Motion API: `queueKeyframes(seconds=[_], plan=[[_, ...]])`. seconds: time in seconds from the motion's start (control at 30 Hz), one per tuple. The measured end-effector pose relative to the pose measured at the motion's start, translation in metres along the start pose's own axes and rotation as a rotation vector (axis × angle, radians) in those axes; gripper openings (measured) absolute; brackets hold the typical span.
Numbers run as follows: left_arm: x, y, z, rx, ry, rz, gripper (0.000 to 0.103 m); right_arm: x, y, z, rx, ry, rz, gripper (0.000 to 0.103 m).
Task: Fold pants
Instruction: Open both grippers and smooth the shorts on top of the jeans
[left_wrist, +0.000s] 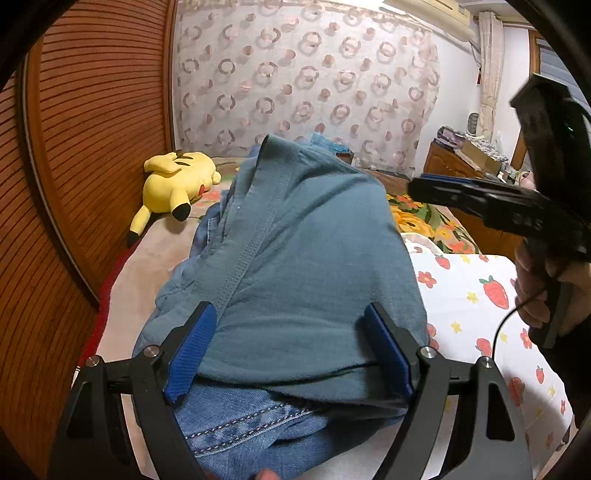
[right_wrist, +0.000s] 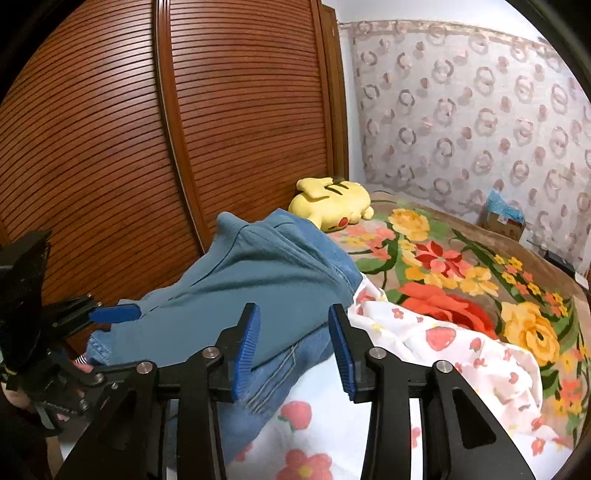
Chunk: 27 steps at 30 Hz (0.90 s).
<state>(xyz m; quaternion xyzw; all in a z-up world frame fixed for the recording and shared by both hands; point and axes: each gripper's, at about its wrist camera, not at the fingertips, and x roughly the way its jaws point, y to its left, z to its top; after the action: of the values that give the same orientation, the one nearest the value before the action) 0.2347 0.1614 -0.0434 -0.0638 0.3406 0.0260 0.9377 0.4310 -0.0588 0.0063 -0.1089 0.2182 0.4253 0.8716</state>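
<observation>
- The left gripper (left_wrist: 291, 347) is wide apart. Its blue pads (left_wrist: 194, 349) sit on each side of the pants (left_wrist: 314, 258) and do not squeeze them.
- The right gripper (right_wrist: 293, 354) is partly apart. The edge of the pants lies in the gap, and its pads do not pinch the cloth.
- The pants are teal cloth on top, with blue jeans (left_wrist: 236, 435) under them. They make a heap on the bed, by the sheet (left_wrist: 480, 295).
- The sheet is white with strawberries and lies to the right of the pants.
- A hand (left_wrist: 535, 288) holds the right gripper's handle, seen from the left camera.
- Farther off is a blanket (right_wrist: 480, 280) with big flowers.
- A yellow toy (right_wrist: 332, 205) lies near the brown doors (right_wrist: 147, 147).
- A curtain (left_wrist: 303, 81) with rings hangs at the back.
</observation>
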Motion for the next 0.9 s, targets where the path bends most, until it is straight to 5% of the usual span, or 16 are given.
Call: queueKeyframes(seconds=[0.9], plan=[[-0.079, -0.049, -0.012, 0.073, -0.152, 0.001, 0.083, -0.131, 0.071, -0.078, 0.074, -0.102, -0.185, 0.058]])
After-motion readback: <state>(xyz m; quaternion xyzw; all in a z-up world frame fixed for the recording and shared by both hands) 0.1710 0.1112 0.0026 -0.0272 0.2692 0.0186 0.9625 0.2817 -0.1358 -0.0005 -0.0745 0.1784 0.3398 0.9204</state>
